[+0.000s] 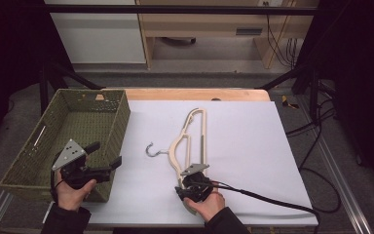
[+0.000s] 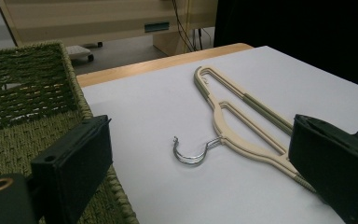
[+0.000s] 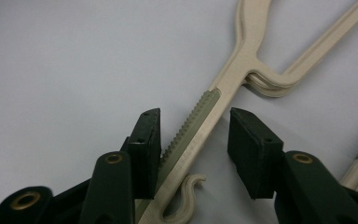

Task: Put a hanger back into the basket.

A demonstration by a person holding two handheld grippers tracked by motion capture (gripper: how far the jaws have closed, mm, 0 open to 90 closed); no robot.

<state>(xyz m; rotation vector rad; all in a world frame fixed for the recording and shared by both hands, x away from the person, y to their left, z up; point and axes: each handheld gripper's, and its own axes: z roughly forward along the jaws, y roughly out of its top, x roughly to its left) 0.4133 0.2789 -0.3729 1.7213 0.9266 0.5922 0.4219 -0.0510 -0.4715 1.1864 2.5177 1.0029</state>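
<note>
Beige hanger (image 1: 191,141) flat on white sheet (image 1: 243,146), metal hook (image 1: 152,151) toward green woven basket (image 1: 29,165) at left. Right gripper (image 3: 193,140) down over hanger's near end, jaws partly open, straddling ribbed arm; left pad touching or nearly so, right pad apart. Left gripper (image 1: 104,156) wide open, holding nothing, hovering at basket's near corner. Wooden table edge (image 1: 195,93) beyond sheet

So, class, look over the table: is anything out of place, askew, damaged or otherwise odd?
Nothing stands out. The beige hanger lies flat and whole on the white sheet, its metal hook pointing towards the green woven basket, which sits upright at the table's left. The right gripper straddles the hanger's ribbed arm.
</note>
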